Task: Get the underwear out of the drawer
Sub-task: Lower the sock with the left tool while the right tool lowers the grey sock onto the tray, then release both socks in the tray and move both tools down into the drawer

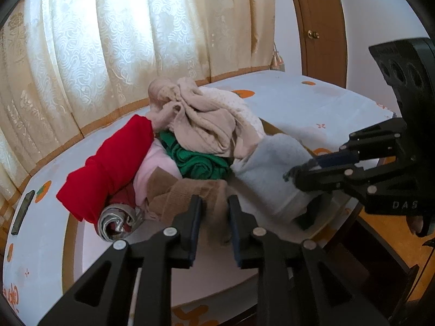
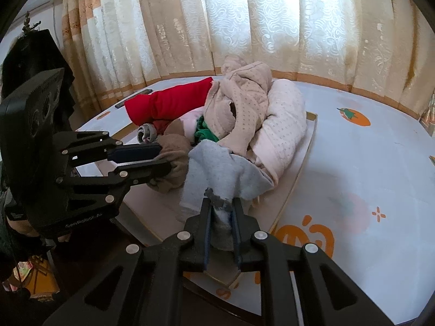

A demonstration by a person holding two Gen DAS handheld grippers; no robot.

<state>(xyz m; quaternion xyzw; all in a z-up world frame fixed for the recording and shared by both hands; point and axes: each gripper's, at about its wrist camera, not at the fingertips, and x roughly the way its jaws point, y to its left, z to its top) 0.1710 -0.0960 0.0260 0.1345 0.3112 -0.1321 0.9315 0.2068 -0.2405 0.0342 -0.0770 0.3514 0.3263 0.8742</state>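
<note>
the right gripper [image 2: 221,212] pinches the grey underwear [image 2: 225,171] to lift it off the clothes pile in the drawer [image 2: 304,149], while the left gripper [image 1: 213,203] squeezes the brown cloth [image 1: 190,190] to hold it down.

A home bedroom. Cream patterned curtains [image 1: 108,54] with an orange hem hang across a sunlit window on the far side. In front of them lies a bed [image 2: 367,163] under a pale sheet printed with orange fruit. A wooden door [image 1: 318,27] with a brass knob stands at the far right. Clothes [image 1: 190,141] are heaped in an open drawer [image 2: 299,174].
</note>
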